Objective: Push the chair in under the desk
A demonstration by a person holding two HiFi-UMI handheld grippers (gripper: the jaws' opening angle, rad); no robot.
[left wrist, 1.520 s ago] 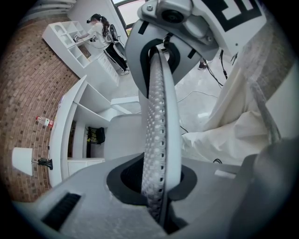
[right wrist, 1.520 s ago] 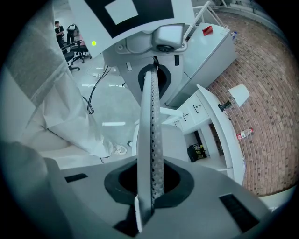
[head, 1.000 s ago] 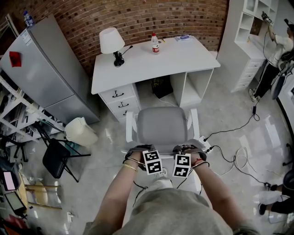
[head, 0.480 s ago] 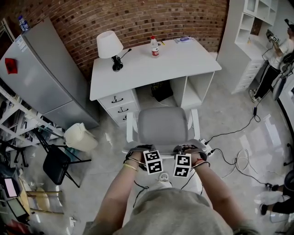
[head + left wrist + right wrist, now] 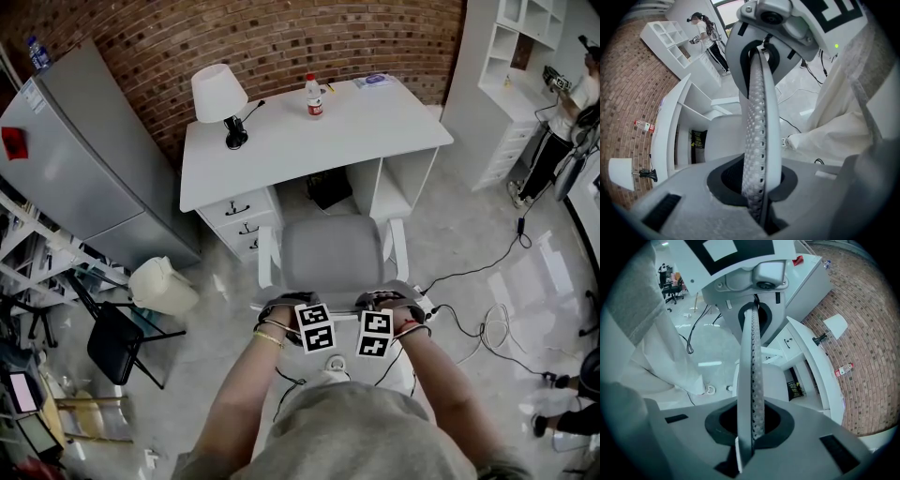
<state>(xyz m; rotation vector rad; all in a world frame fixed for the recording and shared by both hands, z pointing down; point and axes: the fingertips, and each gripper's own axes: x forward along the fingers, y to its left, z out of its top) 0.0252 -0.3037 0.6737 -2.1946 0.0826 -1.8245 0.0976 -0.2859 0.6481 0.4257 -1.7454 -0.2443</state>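
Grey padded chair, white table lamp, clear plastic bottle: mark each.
Grey padded chair [image 5: 333, 251], head view, middle of the grey cushion.
White table lamp [image 5: 217, 92], head view, shade.
Clear plastic bottle [image 5: 315, 96], head view, body.

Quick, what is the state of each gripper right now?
Left gripper: closed, nothing between its jaws.
Right gripper: closed, nothing between its jaws.

Brick wall [image 5: 281, 37], grey fridge [image 5: 84, 159], white shelving [image 5: 511, 56], glossy floor [image 5: 487, 234]
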